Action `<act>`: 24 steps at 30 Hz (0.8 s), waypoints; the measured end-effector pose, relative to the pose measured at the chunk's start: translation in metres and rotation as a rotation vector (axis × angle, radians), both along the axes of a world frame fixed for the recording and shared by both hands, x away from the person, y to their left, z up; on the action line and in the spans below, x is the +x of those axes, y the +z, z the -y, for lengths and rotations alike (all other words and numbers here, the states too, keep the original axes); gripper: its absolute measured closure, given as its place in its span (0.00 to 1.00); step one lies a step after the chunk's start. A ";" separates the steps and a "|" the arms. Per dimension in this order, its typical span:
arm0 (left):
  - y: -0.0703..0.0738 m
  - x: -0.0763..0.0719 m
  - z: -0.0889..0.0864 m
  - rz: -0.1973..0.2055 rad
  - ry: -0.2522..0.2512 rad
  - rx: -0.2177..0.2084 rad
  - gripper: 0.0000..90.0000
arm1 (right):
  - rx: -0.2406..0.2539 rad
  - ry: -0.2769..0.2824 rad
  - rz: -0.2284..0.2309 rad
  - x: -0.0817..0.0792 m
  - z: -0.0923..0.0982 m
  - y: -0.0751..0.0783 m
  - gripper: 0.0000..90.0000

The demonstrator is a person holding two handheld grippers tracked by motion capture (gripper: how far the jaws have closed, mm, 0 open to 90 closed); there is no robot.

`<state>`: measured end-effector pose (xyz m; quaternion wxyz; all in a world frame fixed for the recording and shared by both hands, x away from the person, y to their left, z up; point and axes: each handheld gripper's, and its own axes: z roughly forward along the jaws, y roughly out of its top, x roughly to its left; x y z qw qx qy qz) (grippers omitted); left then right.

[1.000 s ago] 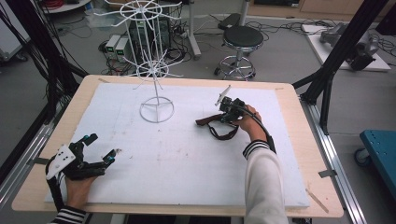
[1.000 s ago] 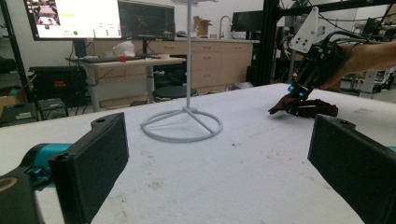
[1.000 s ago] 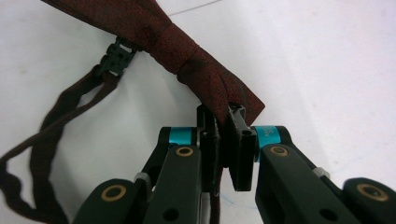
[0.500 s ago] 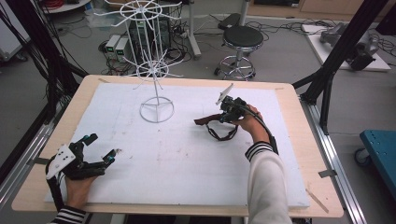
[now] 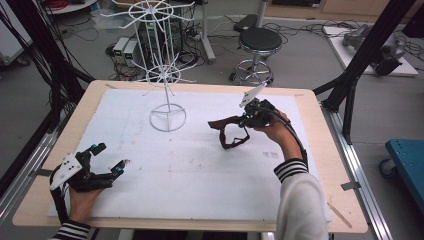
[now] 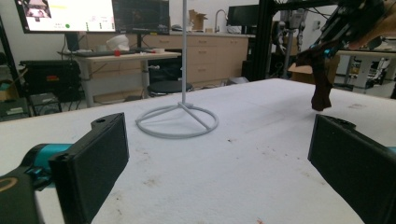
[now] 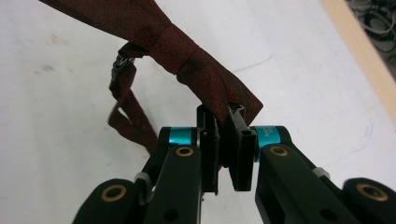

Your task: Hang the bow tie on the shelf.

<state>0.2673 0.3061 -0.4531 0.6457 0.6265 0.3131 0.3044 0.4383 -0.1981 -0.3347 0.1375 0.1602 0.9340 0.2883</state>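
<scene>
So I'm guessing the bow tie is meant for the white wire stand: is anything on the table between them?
Nothing visible. The right gripper holds the dark red bow tie above the white mat, and only bare mat lies between it and the wire stand. The left gripper sits open, well off that line.

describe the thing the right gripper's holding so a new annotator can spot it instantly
Start at the white foam sheet covering the table, then go right of the white wire stand to the right gripper. Pinched in it, lifted off the sheet, is a dark red bow tie with its strap loop dangling: the one fabric item, and the one red one.
</scene>
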 end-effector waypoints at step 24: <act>0.069 0.014 0.023 -0.016 -0.186 0.124 0.06 | 0.311 -0.030 -0.114 -0.063 0.000 0.042 0.94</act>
